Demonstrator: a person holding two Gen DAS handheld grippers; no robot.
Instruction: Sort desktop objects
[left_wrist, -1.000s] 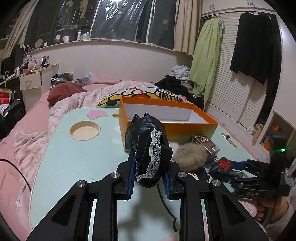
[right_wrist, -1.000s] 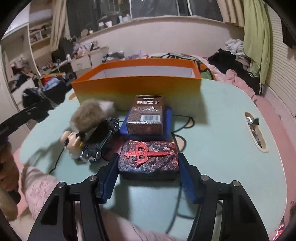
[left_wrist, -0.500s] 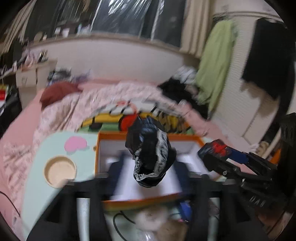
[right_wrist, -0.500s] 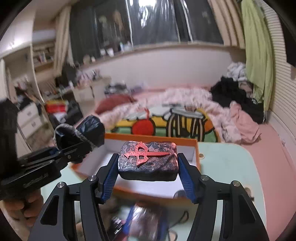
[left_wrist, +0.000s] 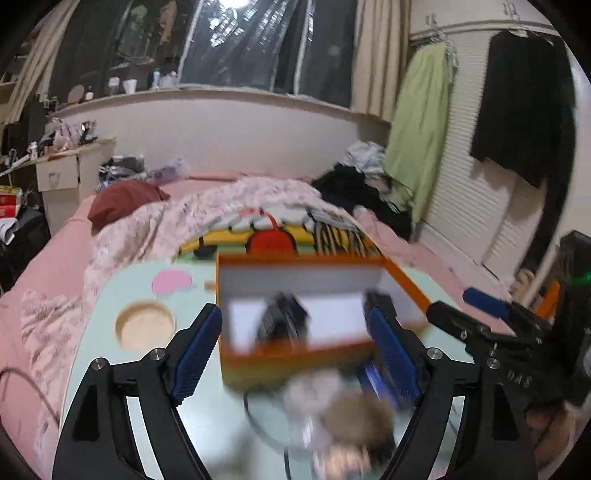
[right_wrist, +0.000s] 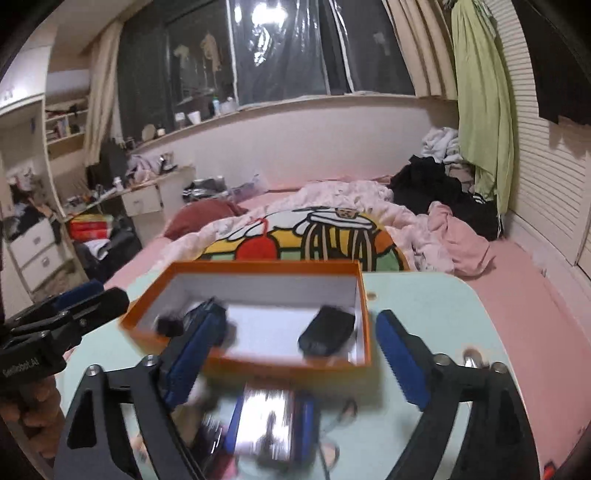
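Both tongs, left (left_wrist: 295, 343) and right (right_wrist: 295, 350), opening, empty; risk: snagging orange box (right_wrist: 255, 360) rim at 12 o'clock, tipping dropped black items.

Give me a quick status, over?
Both grippers opening, nothing between them. Two dark items inside orange box. Nothing blocking.

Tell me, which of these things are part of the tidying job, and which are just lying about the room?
Part of the job:
orange box
two dark items inside it
blurred clutter on the table
left gripper, right gripper, jaws opening, empty

Just lying about:
green garment
pink bedding
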